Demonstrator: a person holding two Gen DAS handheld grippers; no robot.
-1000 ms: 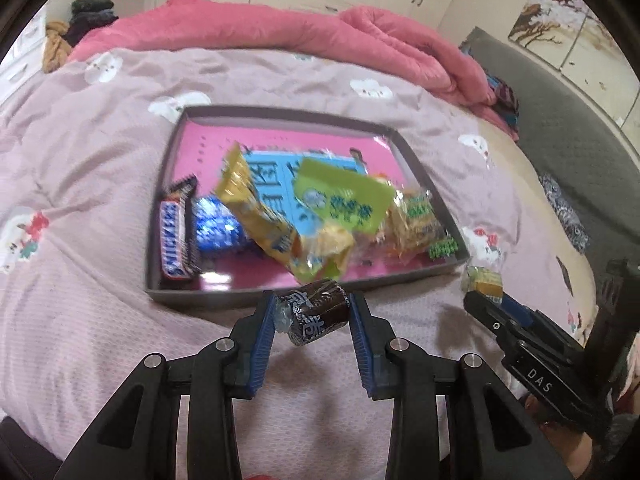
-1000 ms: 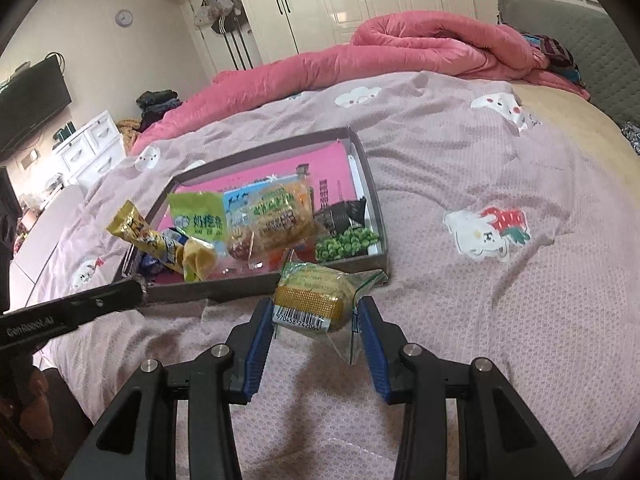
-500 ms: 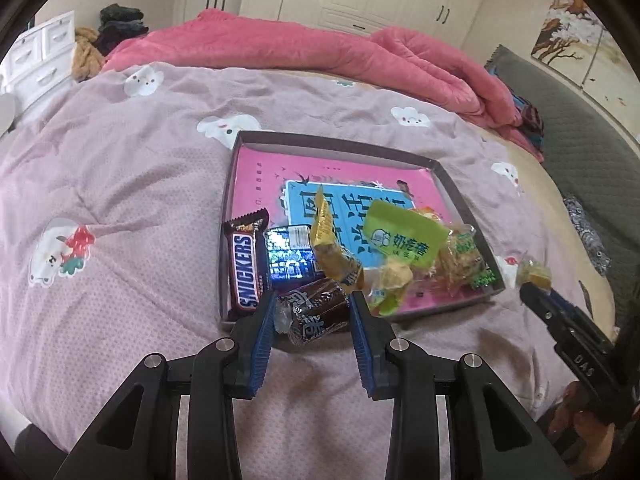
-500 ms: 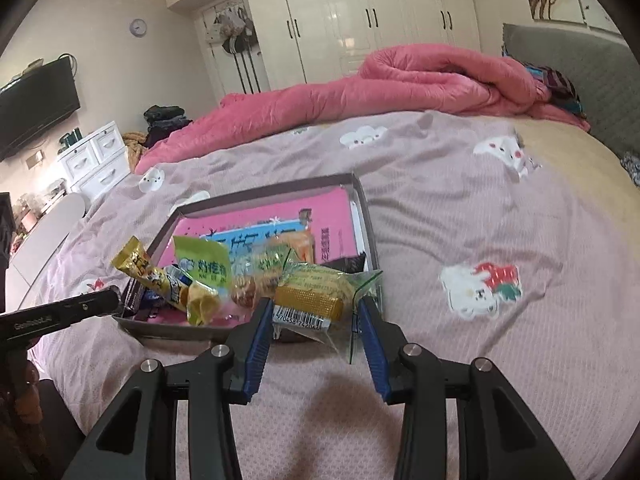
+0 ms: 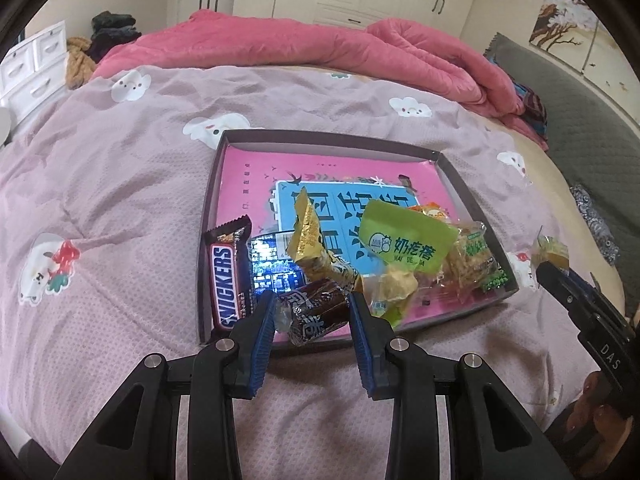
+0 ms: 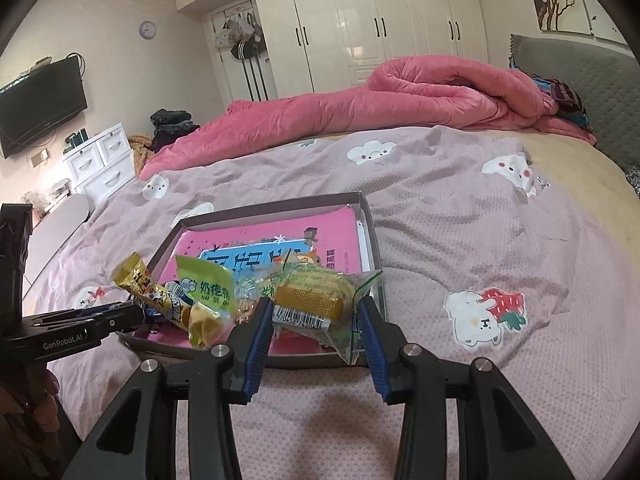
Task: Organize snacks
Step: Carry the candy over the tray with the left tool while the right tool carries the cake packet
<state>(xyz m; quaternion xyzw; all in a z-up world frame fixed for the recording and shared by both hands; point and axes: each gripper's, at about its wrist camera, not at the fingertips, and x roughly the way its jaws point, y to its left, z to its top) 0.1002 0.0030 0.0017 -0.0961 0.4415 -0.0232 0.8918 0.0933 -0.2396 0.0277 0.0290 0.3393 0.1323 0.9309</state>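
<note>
Both tongs are gripping snacks at the near edge of a shallow grey tray (image 5: 456, 184) lying on a bed. Nearest the left wrist camera, the left gripper (image 5: 313, 310) is pinching a dark brown wrapped candy (image 5: 316, 312) between its blue pads (image 5: 264, 344), holding it over the tray's near wall. At the right edge of that view, the right gripper (image 5: 554, 264) is clamping a clear-wrapped yellow pastry (image 5: 552, 250) just outside the tray's near right corner. In the right wrist view, the same pastry packet (image 6: 316, 304), barcode facing the lens, is sitting between the right gripper's (image 6: 316, 312) fingers, in front of the tray's (image 6: 372, 232) near end.

Just beyond the candy, a Snickers bar (image 5: 230, 276) is lying along the tray's left wall, beside a blue foil packet (image 5: 272, 268). A gold wrapper (image 5: 310, 236) is standing up from the pile, with a lime green pouch (image 5: 406, 240) and a clear bag of crackers (image 5: 474, 258) to its right. All are resting on a pink and blue printed sheet (image 5: 256, 176) lining the tray.

Farther back, a mauve bedspread (image 5: 120, 184) printed with cartoon animals is spreading out around the tray, and a rumpled pink duvet (image 5: 320, 52) is lying along the far side. Behind it, white wardrobe doors (image 6: 360, 28) are closing off the room.
</note>
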